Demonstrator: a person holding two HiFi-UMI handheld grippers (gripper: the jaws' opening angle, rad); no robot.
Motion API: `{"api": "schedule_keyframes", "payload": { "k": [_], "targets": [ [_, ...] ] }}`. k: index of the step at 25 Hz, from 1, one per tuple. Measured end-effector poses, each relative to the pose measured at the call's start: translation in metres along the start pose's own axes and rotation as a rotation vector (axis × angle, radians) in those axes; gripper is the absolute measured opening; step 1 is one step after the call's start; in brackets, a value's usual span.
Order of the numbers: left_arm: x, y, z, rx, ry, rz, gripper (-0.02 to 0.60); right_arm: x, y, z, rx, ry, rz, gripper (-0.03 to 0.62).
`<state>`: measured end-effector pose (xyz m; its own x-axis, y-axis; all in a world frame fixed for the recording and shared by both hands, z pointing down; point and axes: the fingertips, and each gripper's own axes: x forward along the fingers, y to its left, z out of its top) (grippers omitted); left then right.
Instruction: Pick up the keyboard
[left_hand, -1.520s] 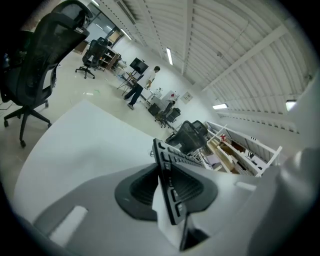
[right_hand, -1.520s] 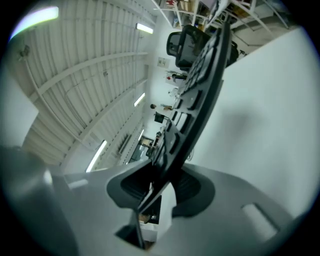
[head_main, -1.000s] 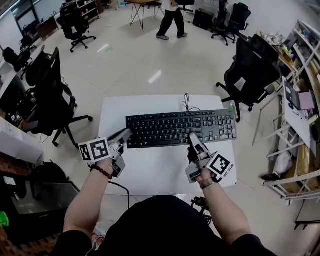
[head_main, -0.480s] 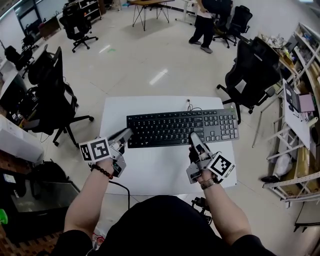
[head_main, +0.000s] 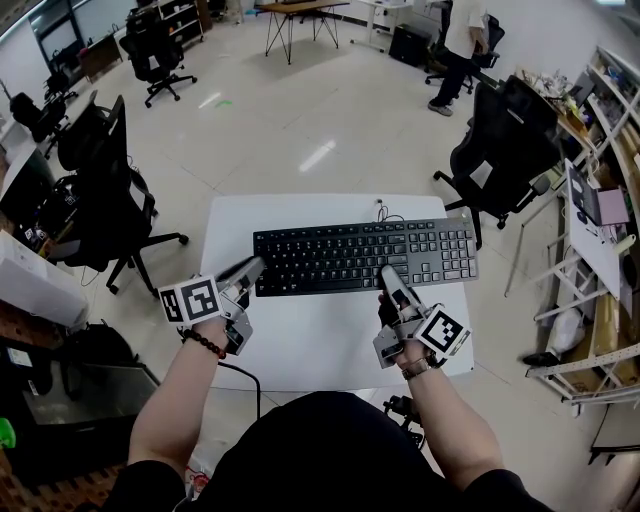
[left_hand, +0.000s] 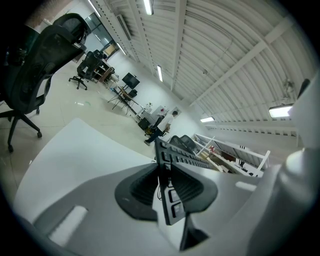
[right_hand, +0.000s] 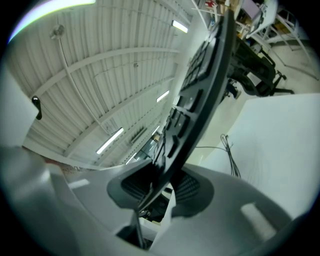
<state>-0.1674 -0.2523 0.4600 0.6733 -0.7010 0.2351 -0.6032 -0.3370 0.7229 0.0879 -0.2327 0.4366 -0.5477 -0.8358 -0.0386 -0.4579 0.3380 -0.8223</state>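
Only the person (head_main: 462, 40) far beyond the keyboard (head_main: 360, 255) has really moved, walking from behind its middle to well past its right end; the keyboard itself lies where it lay, across the white table (head_main: 300, 340), its cable (head_main: 378, 210) curling off the far edge; both my hands stay put on it. My left tongs (head_main: 252, 267) come in from the near left and meet the keyboard at the near corner of its left end; seen along their jaws, the dark ribbed pads are closed on that thin edge, held apart only by its thickness. My right tongs (head_main: 385, 272) come straight at the near long edge, right of its middle; their pads too are pressed on the edge, one on either face. My left forearm slants up from the near side towards the keyboard, with a dark bead bracelet (head_main: 203, 343) on the wrist and the left marker cube (head_main: 190, 300) turned upward; my right forearm angles in from the near right, the right marker cube (head_main: 440, 330) lying to the right of the hand. Whether the keyboard has left the table I cannot tell.
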Motion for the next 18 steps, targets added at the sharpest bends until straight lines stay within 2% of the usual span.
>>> {"api": "schedule_keyframes", "payload": {
  "k": [18],
  "targets": [
    [0.0057,-0.0014,0.0021,0.011,-0.005,-0.010,0.087,-0.0008,-0.0036,0.0028,-0.020,-0.012,0.003,0.112]
  ]
}}
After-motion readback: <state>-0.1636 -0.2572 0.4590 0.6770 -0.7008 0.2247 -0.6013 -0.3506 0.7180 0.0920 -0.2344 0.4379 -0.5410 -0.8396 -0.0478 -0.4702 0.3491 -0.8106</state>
